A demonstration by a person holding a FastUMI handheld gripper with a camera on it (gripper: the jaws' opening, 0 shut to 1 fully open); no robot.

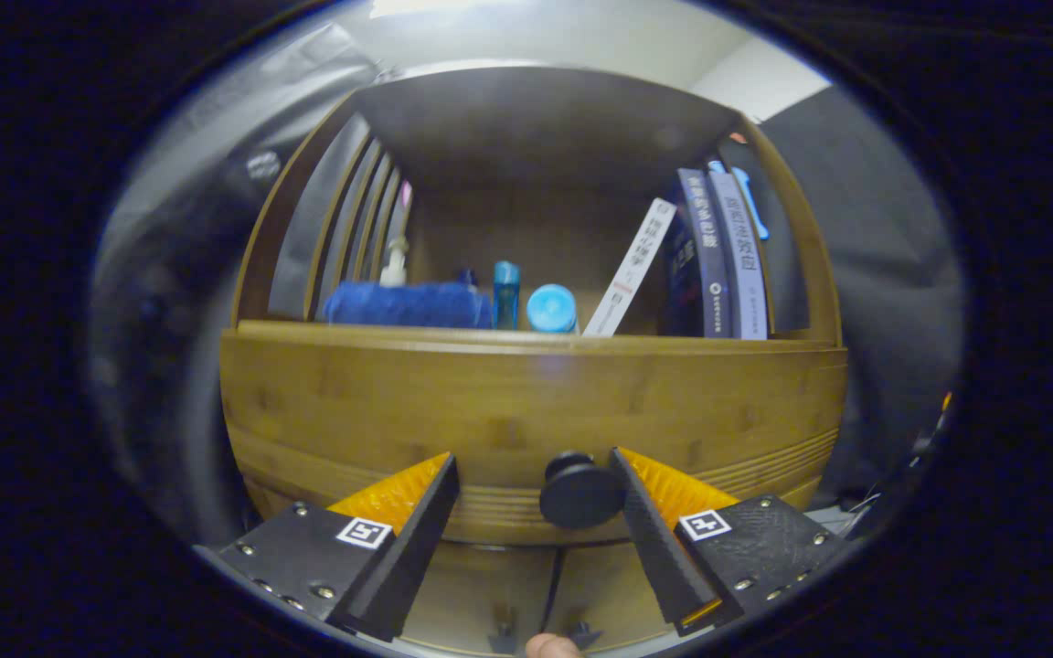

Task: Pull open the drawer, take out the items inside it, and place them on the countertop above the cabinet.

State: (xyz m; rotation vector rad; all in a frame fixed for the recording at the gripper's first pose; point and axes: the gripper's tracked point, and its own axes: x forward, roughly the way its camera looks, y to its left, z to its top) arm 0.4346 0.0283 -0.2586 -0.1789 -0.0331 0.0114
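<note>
The wooden cabinet's drawer front (508, 411) is just ahead of my fingers and looks closed. Its round black knob (579, 493) sits between the two fingers, close to the right fingertip (625, 471) and farther from the left one. My gripper (534, 459) is open, with neither finger pressing on the knob. The drawer's contents are hidden. Above the drawer front runs the countertop (453, 334), under a shelf roof.
On the countertop lie a folded blue towel (403, 304), a white pump bottle (394, 263), two blue bottles (551, 309), a leaning white book (629, 270) and upright dark books (723, 256). Slatted sides enclose the shelf. Lower cabinet doors (481, 585) with small knobs sit below; a person's fingertip (552, 647) shows there.
</note>
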